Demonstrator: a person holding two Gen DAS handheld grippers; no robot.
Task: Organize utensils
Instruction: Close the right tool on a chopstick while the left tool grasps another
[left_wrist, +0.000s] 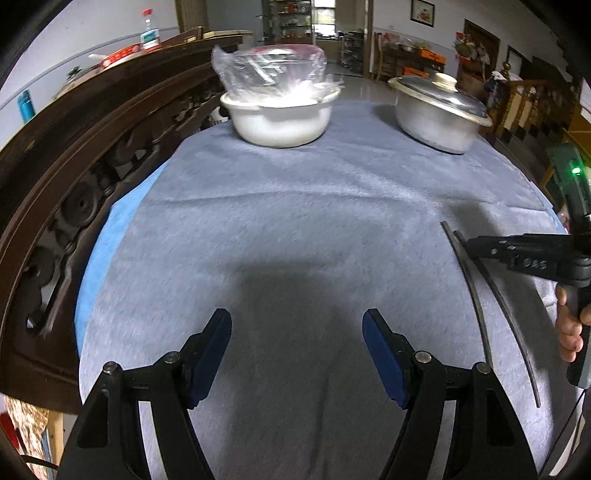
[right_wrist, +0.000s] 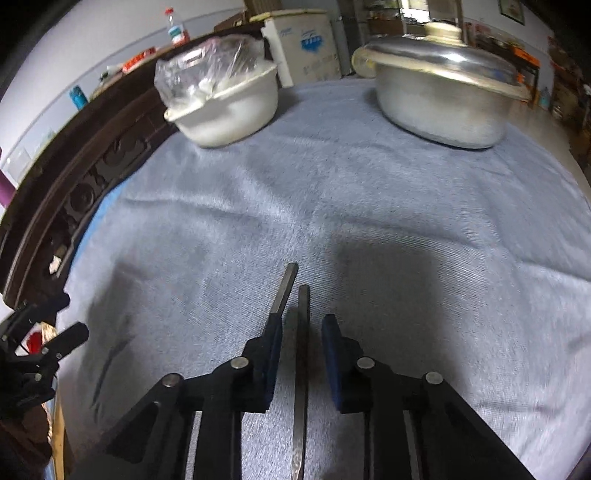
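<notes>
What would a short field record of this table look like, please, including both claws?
surface: grey-blue cloth over the table
back left: white basin, clear plastic bag on top
back right: aluminium pot, lid on
utensils: two metal chopsticks lying side by side on the cloth
left claw: open, empty, over bare cloth
right claw: narrowly open, one chopstick between its pads, the other beside one finger

Each hand-held gripper (left_wrist: 297, 354) (right_wrist: 301, 356) black plastic, blue rubber pads (left_wrist: 212, 360), silver pivot pins (left_wrist: 423, 356); green light (left_wrist: 575, 170) on right unit's body.
</notes>
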